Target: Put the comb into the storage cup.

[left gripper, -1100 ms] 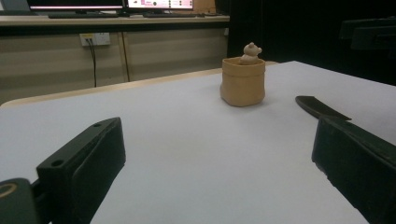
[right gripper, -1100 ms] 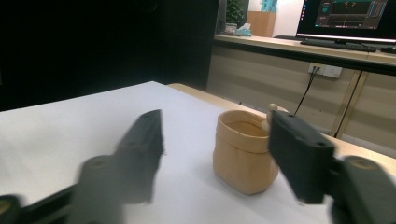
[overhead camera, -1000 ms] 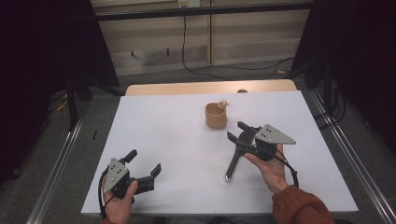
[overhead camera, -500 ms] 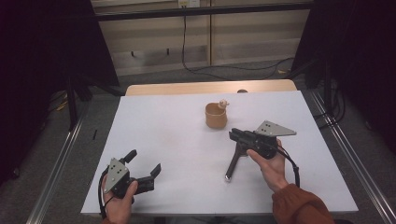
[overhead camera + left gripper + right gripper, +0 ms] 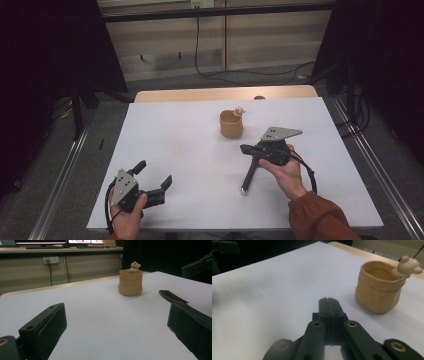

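A tan pot (image 5: 231,126) with a small bear figure on its rim stands on the white table top (image 5: 180,135), right of centre. My right gripper (image 5: 244,148) is just in front of it, pointing left; its jaws have just been closing and now meet with nothing between them. In the right gripper view the shut jaws of the gripper (image 5: 328,302) lie left of the pot (image 5: 379,291). My left gripper (image 5: 153,175) rests open near the front left edge, empty. Between the wide jaws of this gripper (image 5: 115,340) the pot (image 5: 130,283) shows far off.
A black elongated piece (image 5: 248,176) lies on the table under the right hand, seen also as a black blade shape (image 5: 172,297). A wooden edge (image 5: 200,94) runs along the far side. Metal rails (image 5: 370,160) flank the table, and a cable (image 5: 210,75) lies on the floor beyond.
The right gripper's jaws, open a second ago, have come together, and the gripper has turned a little in the hand. The left gripper and the pot stayed put.
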### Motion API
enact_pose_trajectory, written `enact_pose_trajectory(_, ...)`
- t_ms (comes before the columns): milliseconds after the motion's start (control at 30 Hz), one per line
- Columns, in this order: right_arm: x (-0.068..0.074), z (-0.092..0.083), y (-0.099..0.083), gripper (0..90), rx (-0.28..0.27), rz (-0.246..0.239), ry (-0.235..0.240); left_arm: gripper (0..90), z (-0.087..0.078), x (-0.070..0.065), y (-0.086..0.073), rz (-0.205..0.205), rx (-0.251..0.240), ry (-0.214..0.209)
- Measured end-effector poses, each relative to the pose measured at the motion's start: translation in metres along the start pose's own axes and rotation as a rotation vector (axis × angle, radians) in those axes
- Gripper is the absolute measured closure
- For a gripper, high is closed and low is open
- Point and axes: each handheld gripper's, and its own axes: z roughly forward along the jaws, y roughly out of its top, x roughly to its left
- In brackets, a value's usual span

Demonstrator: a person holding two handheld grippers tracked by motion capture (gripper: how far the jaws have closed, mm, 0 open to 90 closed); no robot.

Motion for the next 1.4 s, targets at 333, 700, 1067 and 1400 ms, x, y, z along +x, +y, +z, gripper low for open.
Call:
enact_pose_trajectory(333,0.000,0.010,-0.002,90.0,0.149,0.028,0.022,2.4,0.000,0.000,-0.001,-0.002,0.000,0.007)
enact_pose_trajectory(700,0.004,0.020,-0.005,90.0,0.280,0.026,0.088,2.4,0.001,-0.001,-0.001,-0.003,0.006,0.006)
enact_pose_trajectory(1067,0.008,0.030,-0.011,90.0,0.411,0.035,0.132,2.4,0.001,-0.001,-0.001,-0.005,0.005,0.004)
enact_pose_trajectory(1400,0.015,0.035,-0.015,90.0,0.470,0.028,0.161,2.4,0.001,-0.001,-0.001,-0.007,0.004,0.006)
